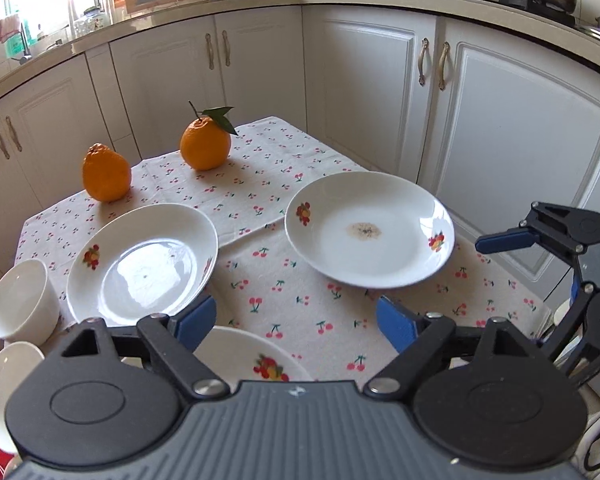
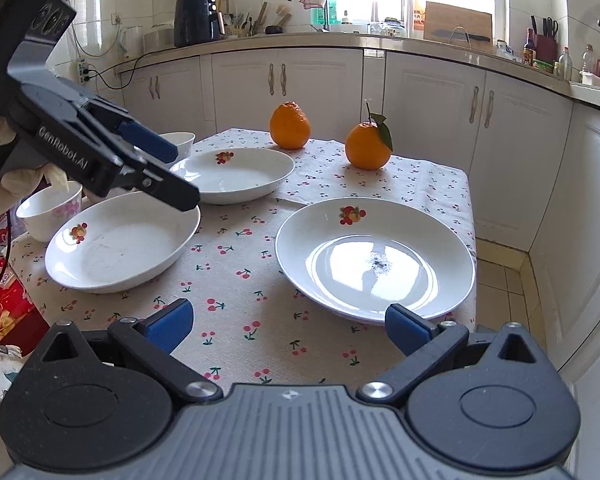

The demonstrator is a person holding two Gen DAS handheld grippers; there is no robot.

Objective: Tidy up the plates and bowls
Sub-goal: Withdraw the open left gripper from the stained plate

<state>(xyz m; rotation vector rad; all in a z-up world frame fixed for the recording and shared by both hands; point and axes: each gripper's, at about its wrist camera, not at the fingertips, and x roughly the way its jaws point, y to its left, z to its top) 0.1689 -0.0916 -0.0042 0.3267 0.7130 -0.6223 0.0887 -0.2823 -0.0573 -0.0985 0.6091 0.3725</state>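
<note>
Near plate (image 2: 120, 244) just below open, empty left gripper (image 2: 180, 176)

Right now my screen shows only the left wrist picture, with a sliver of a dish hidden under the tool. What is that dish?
Observer: The right wrist view shows it whole. It is an empty white plate with one fruit print near its rim.
Operator: Is my tool touching it?
Observer: The left tool sits over the plate's far rim, open and with nothing in it. I cannot tell whether it is touching the plate.
Operator: And the white thing at my bottom left corner?
Observer: That is a bowl beside that plate, with pink flowers printed on its side.
Operator: Who is holding the tool?
Observer: A gloved hand, just above that bowl.
</note>
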